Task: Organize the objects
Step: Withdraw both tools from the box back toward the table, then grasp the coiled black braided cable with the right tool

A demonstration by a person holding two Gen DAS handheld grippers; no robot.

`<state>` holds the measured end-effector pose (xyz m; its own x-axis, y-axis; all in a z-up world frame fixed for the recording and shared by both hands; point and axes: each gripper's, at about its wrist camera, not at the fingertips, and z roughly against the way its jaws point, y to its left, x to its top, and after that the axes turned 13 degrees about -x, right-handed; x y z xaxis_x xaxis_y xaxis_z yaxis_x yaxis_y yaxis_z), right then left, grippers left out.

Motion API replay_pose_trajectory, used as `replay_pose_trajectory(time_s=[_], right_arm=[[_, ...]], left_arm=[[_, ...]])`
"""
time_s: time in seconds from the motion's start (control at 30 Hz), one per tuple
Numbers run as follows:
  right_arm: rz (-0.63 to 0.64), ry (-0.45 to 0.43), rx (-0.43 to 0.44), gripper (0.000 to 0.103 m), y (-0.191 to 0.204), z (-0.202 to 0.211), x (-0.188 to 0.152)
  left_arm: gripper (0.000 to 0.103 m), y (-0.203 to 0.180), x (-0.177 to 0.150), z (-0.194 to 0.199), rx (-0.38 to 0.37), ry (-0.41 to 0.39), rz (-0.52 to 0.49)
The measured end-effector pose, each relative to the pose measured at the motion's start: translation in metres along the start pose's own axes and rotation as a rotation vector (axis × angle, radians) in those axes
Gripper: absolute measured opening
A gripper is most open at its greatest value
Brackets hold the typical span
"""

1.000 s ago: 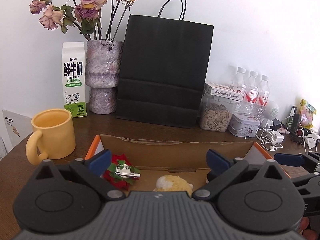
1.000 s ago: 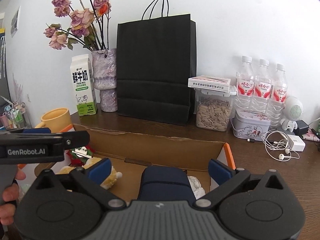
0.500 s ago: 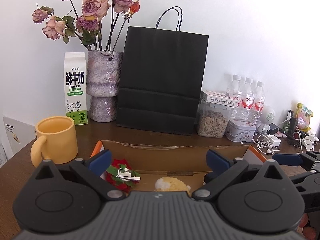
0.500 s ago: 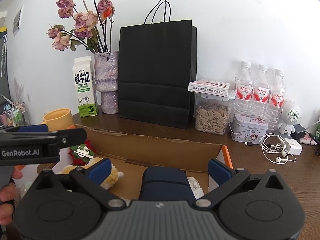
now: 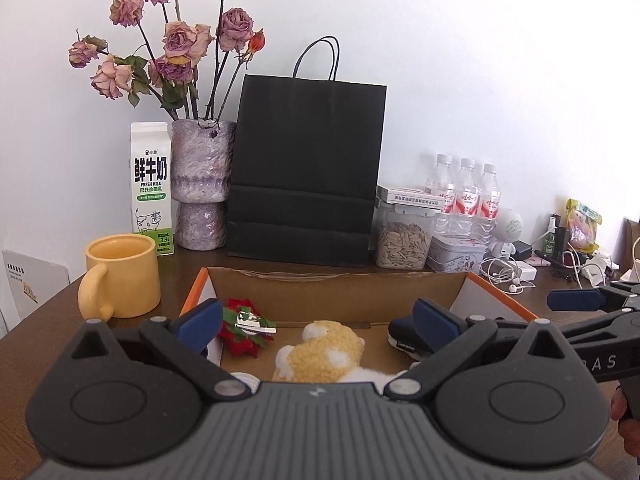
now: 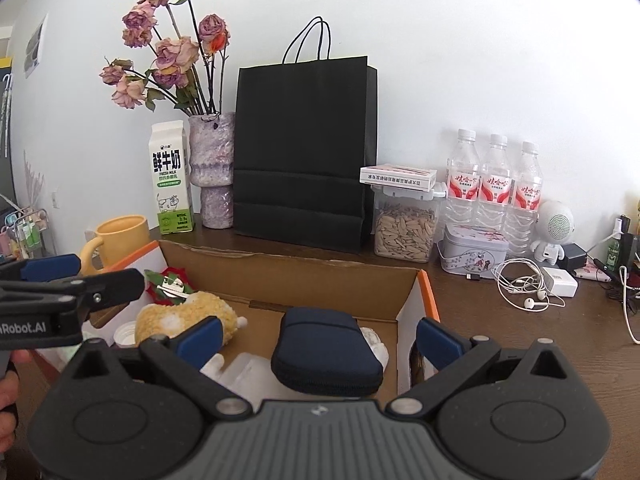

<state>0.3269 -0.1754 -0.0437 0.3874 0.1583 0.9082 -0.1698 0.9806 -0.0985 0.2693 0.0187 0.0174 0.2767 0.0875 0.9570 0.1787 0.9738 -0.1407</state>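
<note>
An open cardboard box with orange edges sits on the brown table. Inside lie a red flower hair clip, a yellow plush toy, a navy pouch and white items. My left gripper is open and empty above the box's near left side. My right gripper is open and empty above the pouch at the box's near right side. Each gripper shows in the other's view.
A yellow mug stands left of the box. Behind it are a milk carton, a vase of dried roses, a black paper bag, a seed jar, water bottles, a tin and earphones.
Both grippers have pulled back and risen a little, so more of the box's inside shows. Both stay open and empty.
</note>
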Motion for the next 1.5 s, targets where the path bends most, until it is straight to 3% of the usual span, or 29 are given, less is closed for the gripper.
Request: replay_pose_trajectory(time_s=[0.5,0.67,0.8,1.1,1.5], right_arm=[[-0.043,0.01,-0.048,0.103,-0.013,0.051,-0.047],[-0.018,0.014,-0.102,0.103,-0.008,0.07,-0.073],[-0.048,0.004,-0.084,0.103,-0.012,0.09,-0.085],[-0.033,0.074,-0.057,0.103,-0.01,0.116,-0.108],[0.034,0.2,-0.03,0.103,-0.001,0.107,-0.115]], left_arm=[[0.103,-0.012,-0.03,0.059,-0.003,-0.027,0.013],[0.103,-0.016,-0.041,0.078,-0.004,-0.036,0.019],[0.103,-0.015,-0.05,0.085,-0.001,0.001,0.053],[0.103,-0.028,-0.065,0.109,-0.01,0.077,0.046],[0.103,-0.038,-0.074,0.123,-0.026,0.188,0.037]])
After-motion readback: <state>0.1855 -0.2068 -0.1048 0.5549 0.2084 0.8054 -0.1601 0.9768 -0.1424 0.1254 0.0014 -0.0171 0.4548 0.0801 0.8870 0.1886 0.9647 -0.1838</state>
